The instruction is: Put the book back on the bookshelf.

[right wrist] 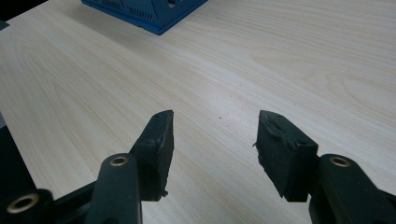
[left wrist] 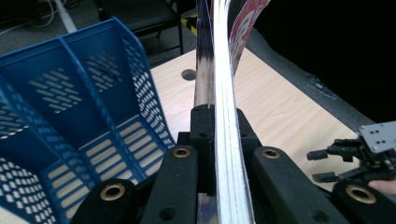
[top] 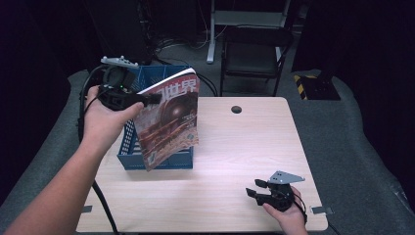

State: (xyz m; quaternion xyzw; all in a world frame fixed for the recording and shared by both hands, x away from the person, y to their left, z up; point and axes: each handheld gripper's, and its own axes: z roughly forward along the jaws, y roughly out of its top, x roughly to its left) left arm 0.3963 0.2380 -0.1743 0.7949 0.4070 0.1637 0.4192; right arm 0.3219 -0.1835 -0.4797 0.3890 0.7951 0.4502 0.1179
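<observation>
My left gripper is shut on the top edge of a magazine with a reddish-brown cover, which hangs upright in the air beside the right wall of a blue slotted file rack. In the left gripper view the magazine's page edges run straight up between the closed jaws, with the rack's compartments to the left. My right gripper rests low near the table's front right edge, its jaws open with nothing between them.
The light wooden table has a round cable hole at the back. A black chair and a white desk leg stand behind the table. The rack's near corner shows far ahead of the right gripper.
</observation>
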